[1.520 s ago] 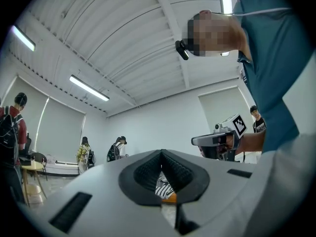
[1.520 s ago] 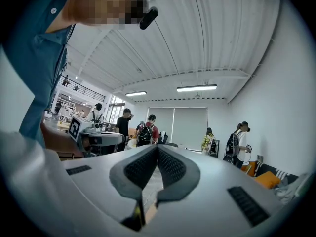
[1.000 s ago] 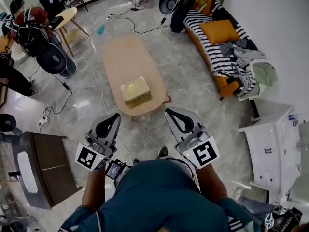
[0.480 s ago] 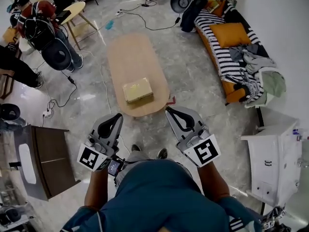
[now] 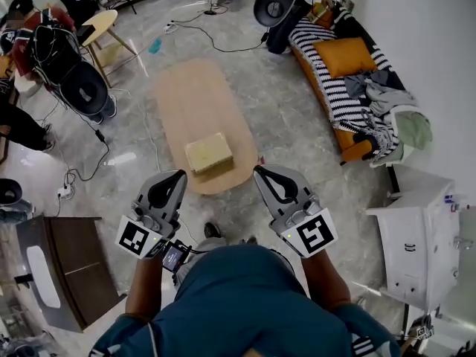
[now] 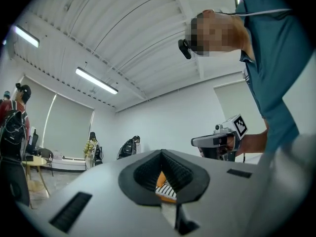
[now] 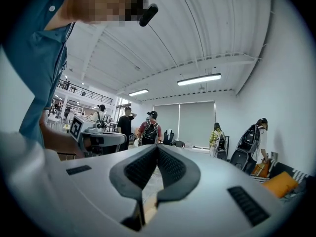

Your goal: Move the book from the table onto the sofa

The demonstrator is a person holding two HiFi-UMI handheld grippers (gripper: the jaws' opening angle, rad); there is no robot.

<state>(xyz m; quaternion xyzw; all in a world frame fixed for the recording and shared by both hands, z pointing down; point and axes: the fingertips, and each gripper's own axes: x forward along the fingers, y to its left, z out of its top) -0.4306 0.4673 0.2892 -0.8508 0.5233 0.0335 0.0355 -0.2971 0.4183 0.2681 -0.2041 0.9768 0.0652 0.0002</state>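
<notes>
Two sets of fingers pressed together, nothing between them: left gripper [image 5: 172, 181] and right gripper [image 5: 266, 177] both empty, held level side by side in front of the person. Over the last second the table [image 5: 190, 99] has slid closer in the head view; its near end now sits just beyond the jaw tips, so the person has walked up to it. The book [image 5: 209, 153] is untouched, flat on the table's near end toward the right edge. The sofa [image 5: 349, 146] is well apart, along the right wall. Judged: approach only; jaws must open before any grab. No readable print on the book; only black-and-white square markers on the gripper cubes [image 5: 315, 233].
</notes>
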